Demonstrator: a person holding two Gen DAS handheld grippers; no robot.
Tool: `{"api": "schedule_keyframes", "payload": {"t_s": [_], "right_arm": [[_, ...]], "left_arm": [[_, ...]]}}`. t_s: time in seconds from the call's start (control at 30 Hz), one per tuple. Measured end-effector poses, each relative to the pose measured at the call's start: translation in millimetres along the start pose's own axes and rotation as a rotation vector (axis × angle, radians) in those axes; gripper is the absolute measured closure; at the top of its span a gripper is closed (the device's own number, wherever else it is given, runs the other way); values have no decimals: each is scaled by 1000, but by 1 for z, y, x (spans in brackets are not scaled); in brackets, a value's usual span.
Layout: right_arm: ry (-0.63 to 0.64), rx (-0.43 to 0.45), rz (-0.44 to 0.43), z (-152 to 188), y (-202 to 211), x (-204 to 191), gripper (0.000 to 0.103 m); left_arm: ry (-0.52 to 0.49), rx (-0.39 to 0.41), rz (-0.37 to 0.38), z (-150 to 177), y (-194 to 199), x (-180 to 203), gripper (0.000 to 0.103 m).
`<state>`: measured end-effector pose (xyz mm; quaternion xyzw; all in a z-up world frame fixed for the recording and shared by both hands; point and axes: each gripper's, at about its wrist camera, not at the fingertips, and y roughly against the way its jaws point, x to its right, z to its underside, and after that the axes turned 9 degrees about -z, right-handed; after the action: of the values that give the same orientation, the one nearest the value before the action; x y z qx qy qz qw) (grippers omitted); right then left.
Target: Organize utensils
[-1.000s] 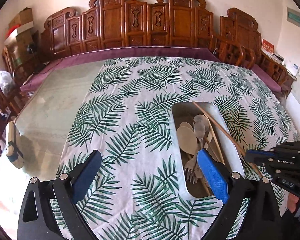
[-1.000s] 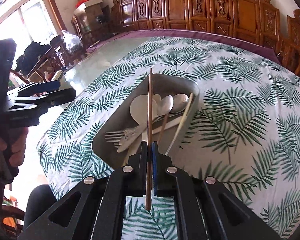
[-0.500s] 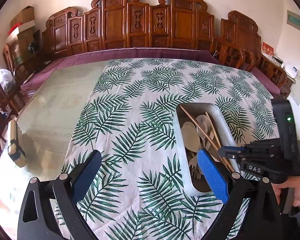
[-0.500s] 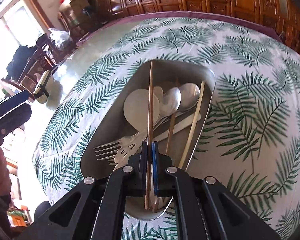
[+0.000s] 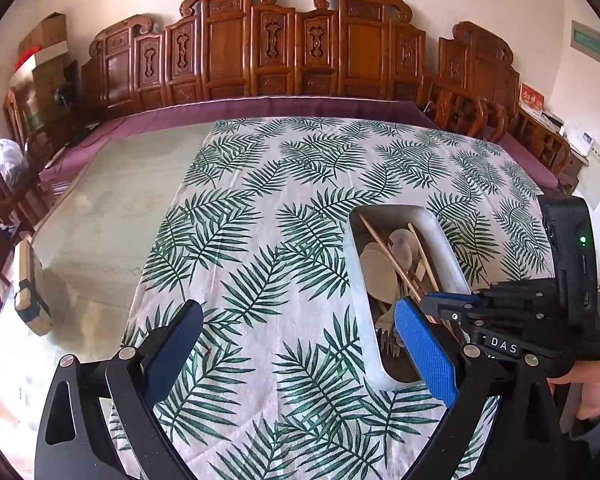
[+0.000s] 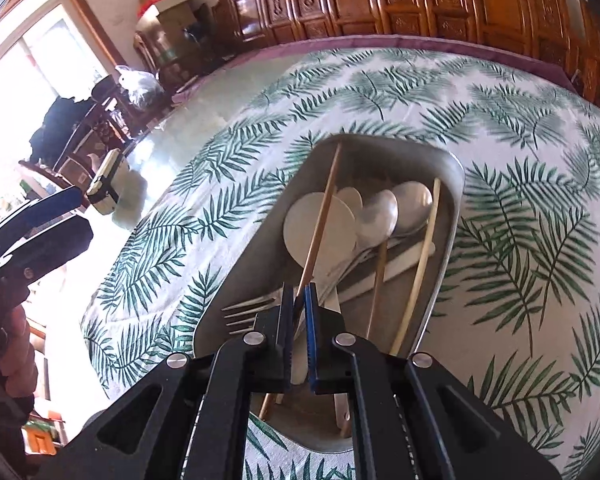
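A metal tray [image 6: 452,168] on the leaf-print cloth holds spoons [image 6: 410,208], a fork [image 6: 246,306], a flat wooden spoon [image 6: 320,228] and chopsticks [image 6: 418,268]. My right gripper [image 6: 299,300] sits low over the tray's near end, with a wooden chopstick [image 6: 320,224] between its pads, its far tip at the tray's far corner. The jaws have parted slightly around it. In the left wrist view the tray [image 5: 440,232] lies at the right, with the right gripper [image 5: 452,306] over it. My left gripper [image 5: 296,344] is open and empty above the cloth, left of the tray.
The leaf-print cloth [image 5: 300,208] covers the right part of a glass-topped table [image 5: 112,208]. A small boxy device [image 5: 28,288] stands at the table's left edge. Carved wooden chairs [image 5: 284,52] line the far side.
My right gripper has lowered the chopstick into the tray, tilting it down onto the other utensils, and its jaws have loosened a little. The left gripper has stayed open and drawn back slightly.
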<state>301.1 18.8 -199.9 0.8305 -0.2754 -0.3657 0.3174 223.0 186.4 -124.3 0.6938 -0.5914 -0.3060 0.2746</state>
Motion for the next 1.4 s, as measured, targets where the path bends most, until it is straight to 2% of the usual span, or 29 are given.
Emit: {"api": "schedule_keyframes", "payload": {"t_s": [0.13, 0.37, 0.43, 0.57, 0.63, 0.77, 0.83, 0.97, 1.03, 1.2, 1.4], "right_arm": [[29, 34, 5, 1, 6, 1, 95], [66, 81, 80, 10, 31, 9, 93], [74, 102, 99, 15, 44, 10, 83], [76, 134, 147, 27, 70, 13, 73], [63, 152, 158, 34, 85, 15, 62], [47, 194, 190, 46, 112, 14, 46], [39, 212, 209, 52, 126, 14, 35], [27, 248, 234, 62, 152, 13, 24], [26, 267, 252, 68, 164, 11, 14], [14, 304, 275, 84, 194, 9, 3], [5, 320, 298, 102, 219, 5, 3]], "left_arm": [[-1, -2, 1, 0, -1, 2, 10], [-1, -5, 4, -1, -2, 11, 10], [1, -5, 5, -1, -1, 15, 10], [-4, -4, 7, 0, 3, 27, 10], [-4, -2, 10, 0, 7, 33, 10], [-7, 1, 4, 2, 16, 49, 8], [-17, 9, -6, 3, 22, 57, 8], [-17, -4, 10, 8, 32, 73, 8], [-15, -6, 10, 12, 39, 80, 8], [-21, 6, 6, 20, 55, 96, 8], [-18, 23, 15, 32, 77, 114, 8]]}}
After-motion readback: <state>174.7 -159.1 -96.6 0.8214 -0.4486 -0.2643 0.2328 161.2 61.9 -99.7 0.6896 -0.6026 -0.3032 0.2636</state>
